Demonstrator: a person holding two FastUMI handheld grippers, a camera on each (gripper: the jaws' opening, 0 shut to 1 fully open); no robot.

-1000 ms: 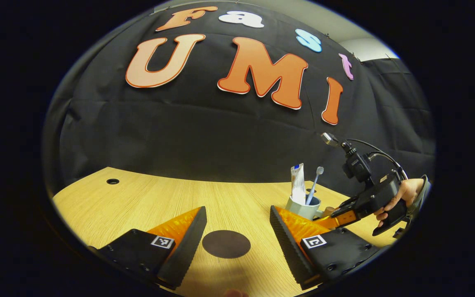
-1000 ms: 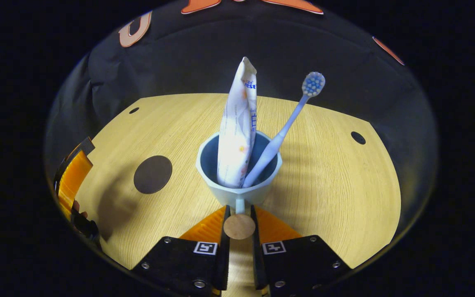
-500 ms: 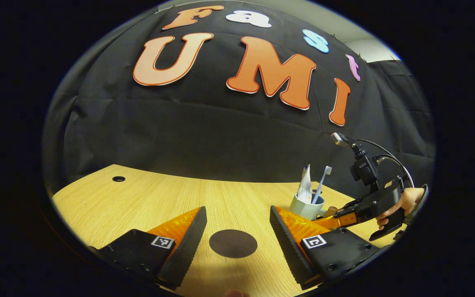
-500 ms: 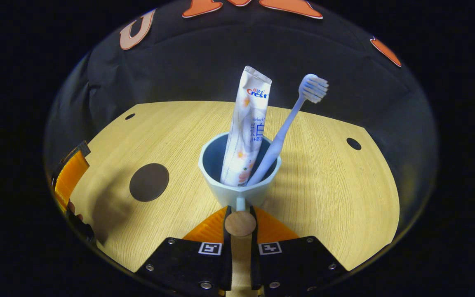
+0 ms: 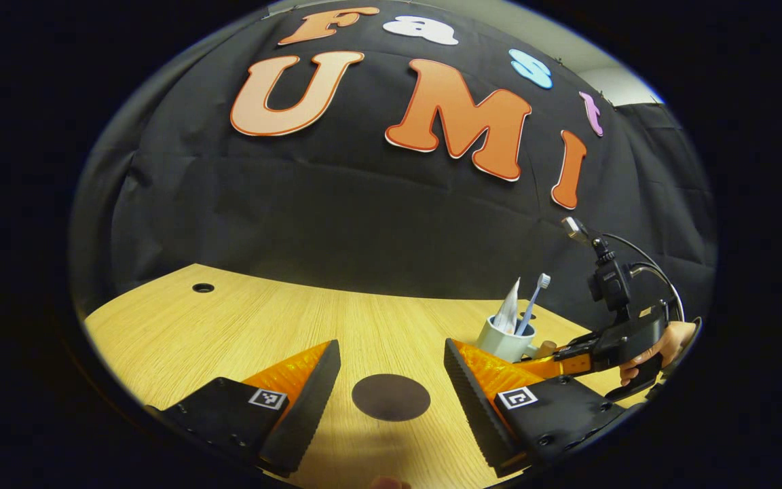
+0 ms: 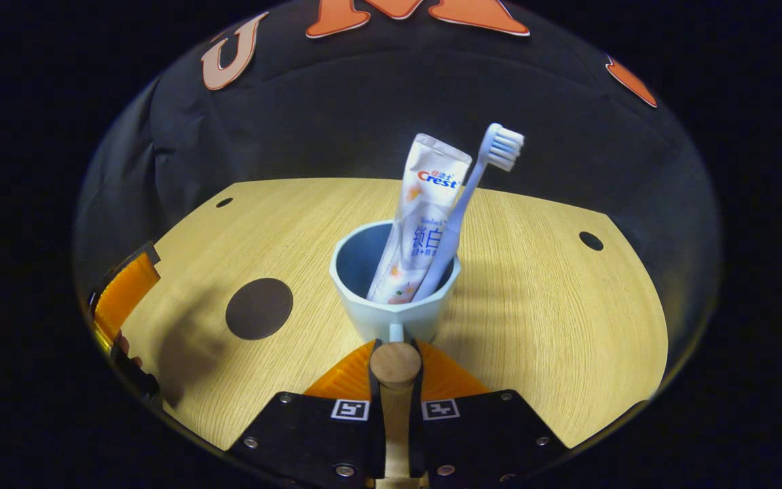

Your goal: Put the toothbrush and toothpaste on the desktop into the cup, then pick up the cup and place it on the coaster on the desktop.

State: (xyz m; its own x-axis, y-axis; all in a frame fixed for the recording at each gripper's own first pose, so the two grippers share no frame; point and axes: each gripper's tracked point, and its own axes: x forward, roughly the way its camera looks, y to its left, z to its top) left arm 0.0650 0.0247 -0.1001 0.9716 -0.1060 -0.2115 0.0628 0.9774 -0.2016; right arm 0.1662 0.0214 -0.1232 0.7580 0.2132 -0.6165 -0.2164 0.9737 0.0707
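Cup (image 6: 395, 292), with toothpaste (image 6: 423, 224) and toothbrush (image 6: 467, 197) leaning inside, sits just ahead of the right gripper (image 6: 396, 380), whose fingers pinch its wooden handle (image 6: 396, 363). Carry it level and slowly to the coaster (image 6: 259, 308), ahead and leftward. The left gripper (image 5: 391, 380) hangs wide and empty, coaster (image 5: 391, 397) between its fingers, and should draw back.

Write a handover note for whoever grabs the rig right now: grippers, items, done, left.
Right gripper: shut on the cup's wooden handle.
Left gripper: open, nothing between its fingers, coaster on the desk just ahead of it.
Cup: holds the toothpaste and toothbrush, both upright and leaning. Cannot tell whether it is lifted or resting on the desk.
Done: both items in the cup, handle gripped.
Left: carry the cup to the coaster, which lies to its left in the right gripper view, set it down, release.
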